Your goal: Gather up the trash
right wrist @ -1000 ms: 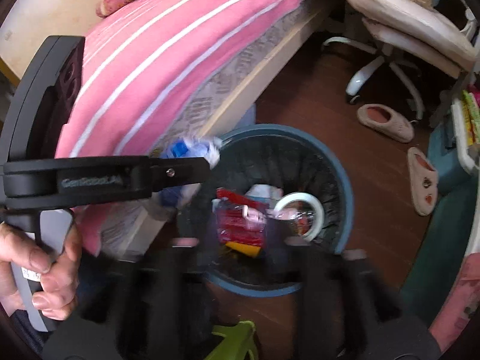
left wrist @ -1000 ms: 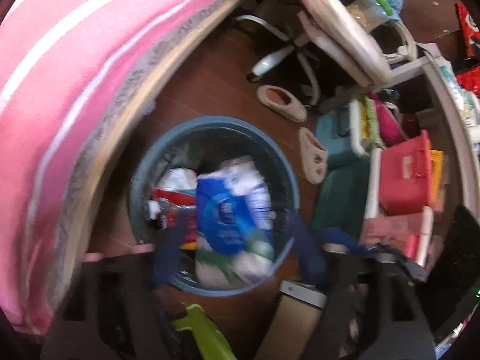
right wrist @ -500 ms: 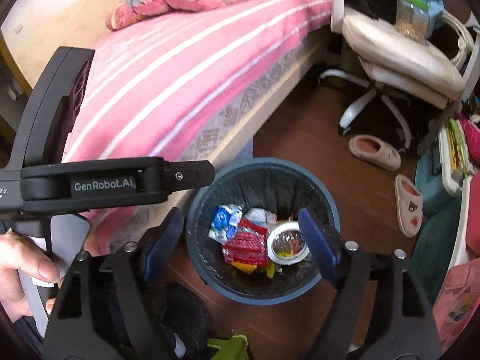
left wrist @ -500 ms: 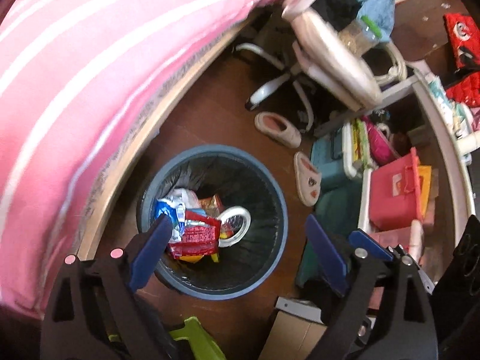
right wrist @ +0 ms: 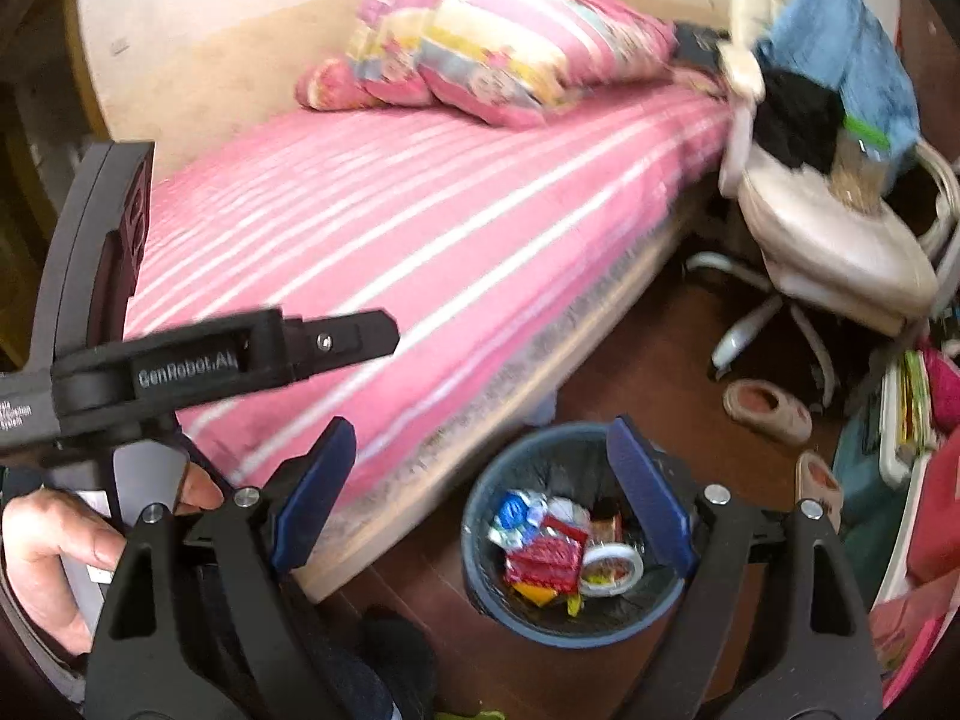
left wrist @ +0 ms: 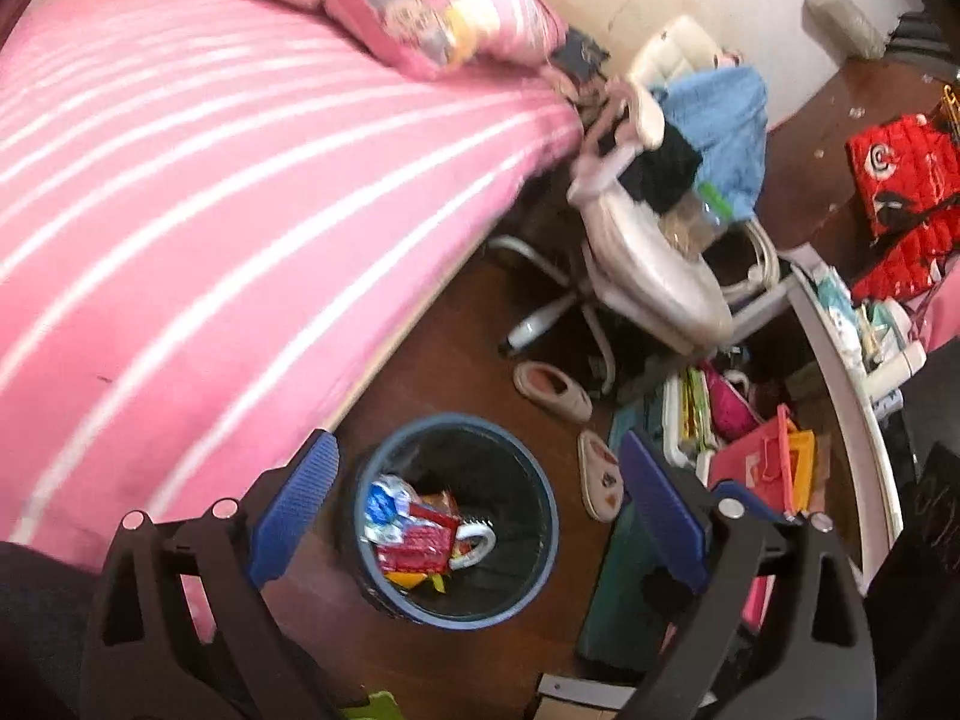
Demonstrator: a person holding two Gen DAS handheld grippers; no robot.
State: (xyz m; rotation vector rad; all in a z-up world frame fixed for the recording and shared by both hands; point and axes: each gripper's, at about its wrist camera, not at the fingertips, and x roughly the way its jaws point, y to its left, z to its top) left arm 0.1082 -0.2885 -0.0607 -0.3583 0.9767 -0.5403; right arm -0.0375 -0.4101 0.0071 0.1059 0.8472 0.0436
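A blue bin [left wrist: 543, 498] with a black liner stands on the dark wood floor beside the bed. It holds a blue-and-white wrapper [left wrist: 384, 507], a red packet [left wrist: 420, 540] and a roll of tape [left wrist: 477, 543]. My left gripper [left wrist: 474, 483] is open and empty, high above the bin. In the right wrist view the bin [right wrist: 480, 501] holds the same wrapper [right wrist: 516, 510], packet [right wrist: 543, 555] and tape [right wrist: 612, 567]. My right gripper [right wrist: 480, 465] is open and empty above it. The left gripper's black body [right wrist: 222, 360] shows at the left, held by a hand.
A pink striped bed [right wrist: 420, 252] with a pillow [right wrist: 498, 60] fills the left. A white swivel chair [right wrist: 834, 240] piled with clothes stands behind the bin. Two slippers [left wrist: 552, 387] lie on the floor. Cluttered shelves and boxes [left wrist: 762, 468] line the right.
The blue-and-white wrapper left my left gripper and now lies in the bin. Both grippers have risen well away from the bin, jaws open.
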